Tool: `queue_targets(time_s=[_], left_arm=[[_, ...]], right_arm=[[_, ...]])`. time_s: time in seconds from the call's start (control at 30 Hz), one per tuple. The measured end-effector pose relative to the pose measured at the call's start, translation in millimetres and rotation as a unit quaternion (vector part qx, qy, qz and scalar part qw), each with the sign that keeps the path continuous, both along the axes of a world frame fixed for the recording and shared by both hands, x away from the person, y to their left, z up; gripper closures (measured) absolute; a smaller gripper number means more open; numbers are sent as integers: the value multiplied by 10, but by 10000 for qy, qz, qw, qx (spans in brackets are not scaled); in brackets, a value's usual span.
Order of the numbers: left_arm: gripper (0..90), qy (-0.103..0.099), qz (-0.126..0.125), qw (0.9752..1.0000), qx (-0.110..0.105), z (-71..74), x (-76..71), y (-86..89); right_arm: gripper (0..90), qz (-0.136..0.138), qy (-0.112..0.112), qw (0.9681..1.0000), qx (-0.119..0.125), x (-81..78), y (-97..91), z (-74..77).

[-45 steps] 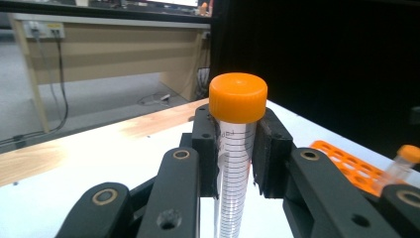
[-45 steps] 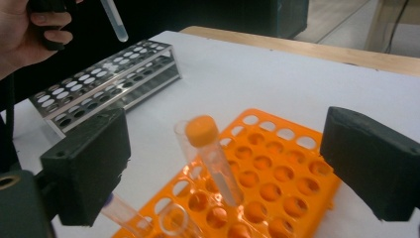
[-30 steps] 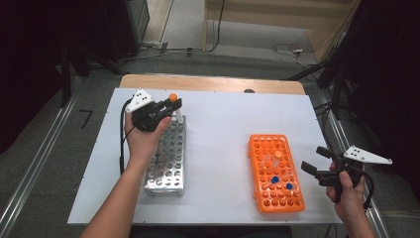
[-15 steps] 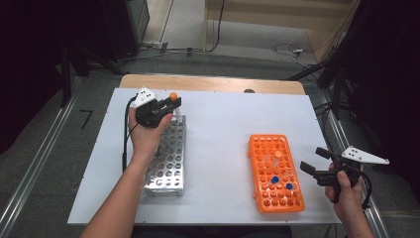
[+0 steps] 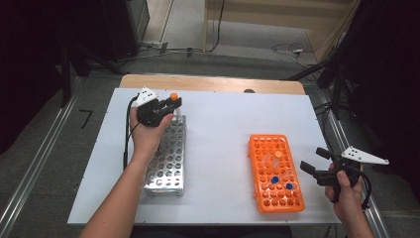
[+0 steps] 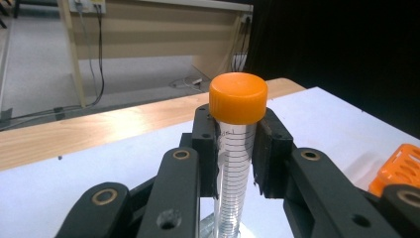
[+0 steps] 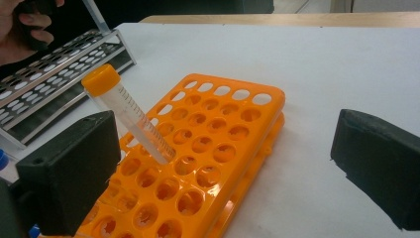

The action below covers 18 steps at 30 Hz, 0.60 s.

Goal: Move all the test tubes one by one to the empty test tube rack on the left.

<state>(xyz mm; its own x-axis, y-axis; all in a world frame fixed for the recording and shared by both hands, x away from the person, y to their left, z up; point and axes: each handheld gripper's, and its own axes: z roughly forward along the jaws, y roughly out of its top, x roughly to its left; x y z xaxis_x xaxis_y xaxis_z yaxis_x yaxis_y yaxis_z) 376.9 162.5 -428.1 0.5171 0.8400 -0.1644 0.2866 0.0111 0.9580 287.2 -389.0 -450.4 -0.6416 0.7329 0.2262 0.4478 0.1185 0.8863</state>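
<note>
My left gripper [image 5: 172, 103] is shut on a clear graduated tube with an orange cap [image 6: 237, 96], held upright over the far end of the metal rack [image 5: 166, 153]; its lower end hangs just over the rack's top plate. An orange rack [image 5: 275, 171] lies at the right of the table. In it leans another orange-capped tube [image 7: 126, 111], and blue-capped tubes [image 5: 274, 180] stand near its front. My right gripper [image 5: 312, 161] hangs open beside the orange rack's right edge, with nothing between its pads [image 7: 74, 168].
The white table [image 5: 223, 124] has a wooden strip [image 5: 213, 83] along its far edge. Cables lie on the floor behind. Bare tabletop separates the two racks.
My left gripper with the tube has shifted a little to the right and down over the metal rack's far end. The right gripper has stayed put.
</note>
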Motion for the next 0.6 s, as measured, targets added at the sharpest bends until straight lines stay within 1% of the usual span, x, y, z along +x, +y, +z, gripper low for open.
queue_targets(time_s=[0.13, 0.23, 0.3, 0.33, 0.4, 0.53, 0.6], left_arm=[[746, 187, -54, 9997, 161, -48, 30, -37], [744, 327, -47, 9992, 229, -66, 44, -41], [742, 348, -42, 9991, 236, -65, 43, -41], [740, 398, -41, 9989, 252, -67, 43, -43], [737, 466, -45, 9983, 336, -68, 39, -52], [723, 516, -56, 9974, 505, -70, 25, -78], [718, 510, -53, 9968, 615, -69, 21, -96]], right_arm=[[0, -11, 3, 10000, -33, 4, 0, -10], [0, -26, 31, 10000, -34, 6, 6, -17], [0, -17, 19, 10000, -57, 8, 10, -21], [0, -15, 16, 10000, -64, 9, 13, -22], [0, -16, 10, 10000, -75, 9, 15, -24], [0, -21, 12, 10000, -83, 8, 16, -24], [0, -22, 7, 10000, -88, 8, 16, -25]])
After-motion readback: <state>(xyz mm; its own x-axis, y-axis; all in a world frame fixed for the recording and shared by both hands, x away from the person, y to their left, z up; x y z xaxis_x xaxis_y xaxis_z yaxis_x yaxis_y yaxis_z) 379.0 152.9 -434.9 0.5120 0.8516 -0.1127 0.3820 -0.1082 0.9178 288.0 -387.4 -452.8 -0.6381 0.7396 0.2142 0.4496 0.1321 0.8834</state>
